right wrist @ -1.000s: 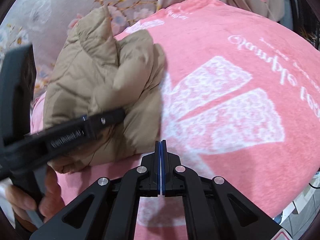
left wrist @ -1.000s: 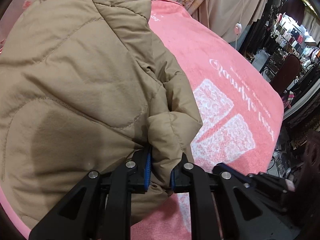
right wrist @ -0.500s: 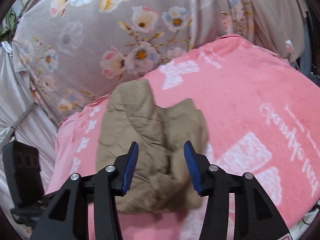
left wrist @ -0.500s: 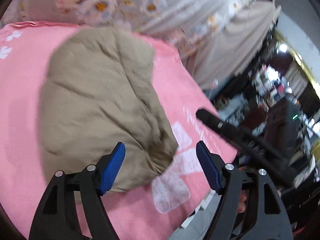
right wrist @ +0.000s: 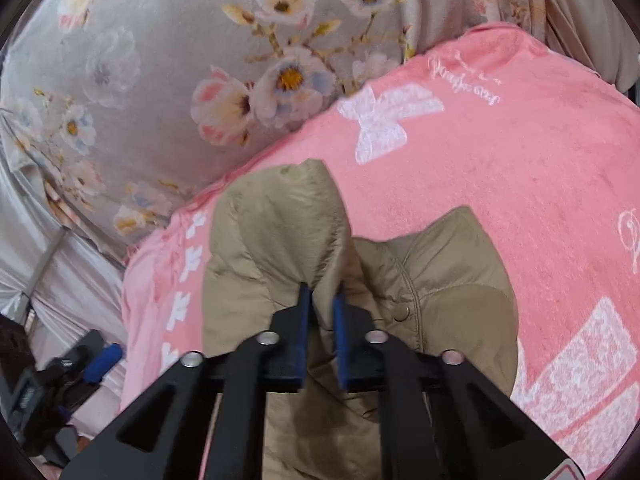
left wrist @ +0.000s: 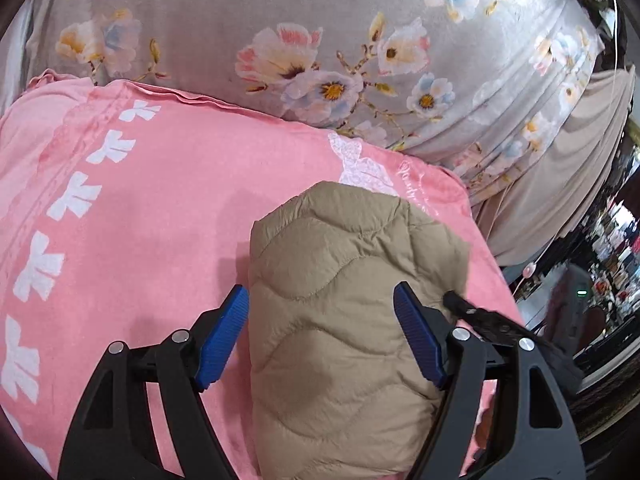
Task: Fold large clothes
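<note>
The tan jacket [left wrist: 352, 320] lies bundled on the pink blanket [left wrist: 152, 208], near its far edge by the floral curtain [left wrist: 320, 40]. From the left wrist view it reads as a compact quilted packet, so most of the folding looks done. The left gripper [left wrist: 320, 336] hangs above it with its jaws wide and nothing between the pads. The right gripper [right wrist: 320, 312] has just been closing, and its jaws stand nearly together on a raised ridge of jacket cloth, though motion blur makes the pinch hard to confirm. From that side the bundle looks lumpy, with a flap and a snap [right wrist: 400, 312] exposed; tidying that side probably remains.
</note>
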Available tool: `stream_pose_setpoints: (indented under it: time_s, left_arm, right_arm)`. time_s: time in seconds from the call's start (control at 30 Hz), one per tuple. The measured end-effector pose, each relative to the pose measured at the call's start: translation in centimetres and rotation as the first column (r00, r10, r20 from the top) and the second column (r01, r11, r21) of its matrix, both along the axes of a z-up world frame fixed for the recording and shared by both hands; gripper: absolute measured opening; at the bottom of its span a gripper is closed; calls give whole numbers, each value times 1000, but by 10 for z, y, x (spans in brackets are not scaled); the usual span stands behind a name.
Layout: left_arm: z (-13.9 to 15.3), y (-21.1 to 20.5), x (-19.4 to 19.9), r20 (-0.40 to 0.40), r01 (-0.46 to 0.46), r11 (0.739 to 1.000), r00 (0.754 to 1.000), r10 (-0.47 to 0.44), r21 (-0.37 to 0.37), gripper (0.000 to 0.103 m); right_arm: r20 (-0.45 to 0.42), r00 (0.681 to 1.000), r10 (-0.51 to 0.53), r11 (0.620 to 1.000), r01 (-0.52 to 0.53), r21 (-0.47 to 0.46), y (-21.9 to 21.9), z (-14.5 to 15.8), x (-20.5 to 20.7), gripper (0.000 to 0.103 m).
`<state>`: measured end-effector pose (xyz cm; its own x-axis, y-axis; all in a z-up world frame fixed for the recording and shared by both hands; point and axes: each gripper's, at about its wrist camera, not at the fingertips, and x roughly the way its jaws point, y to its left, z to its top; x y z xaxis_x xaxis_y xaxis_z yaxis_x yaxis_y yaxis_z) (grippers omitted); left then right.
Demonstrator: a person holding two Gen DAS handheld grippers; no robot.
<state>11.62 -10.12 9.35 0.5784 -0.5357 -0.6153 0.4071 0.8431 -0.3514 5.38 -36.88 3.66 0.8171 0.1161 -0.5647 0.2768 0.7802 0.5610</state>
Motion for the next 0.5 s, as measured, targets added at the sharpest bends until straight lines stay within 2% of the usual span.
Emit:
stream_pose_setpoints:
  time_s: [0.07, 0.13, 0.2, 0.27, 0.33, 0.4, 0.5]
  left_arm:
    - [-7, -17, -1, 0, 4, 999, 1000, -4, 46, 72]
    - [-18, -32, -3, -19, 32, 997, 999, -30, 76, 72]
    - [-36, -52, -5, -45, 61, 991, 997, -56, 119, 71]
    - [-50, -68, -7, -59, 70, 983, 996, -61, 171, 65]
    - [-68, -84, -6, -70, 61, 973, 996, -46, 223, 66]
    - [-79, -94, -6, -62, 41, 969, 998, -27, 242, 67]
    - [-90, -108, -10, 9, -15, 953, 1000, 13, 303, 68]
  right_arm:
    - [24, 999, -39, 997, 41, -70, -3, 7, -20, 6]
    - [4, 996, -92, 984, 91, -153, -6, 3, -36, 6]
    - [-56, 989, -138, 969, 123, -216, -11, -15, -42, 6]
    - [-107, 981, -159, 962, 130, -241, -16, -36, -42, 6]
    - [-127, 976, -176, 955, 138, -264, -18, -51, -42, 6]
    - [-143, 970, -195, 943, 145, -299, -18, -63, -39, 6]
    - [-158, 966, -202, 922, 133, -363, -13, -70, -29, 7]
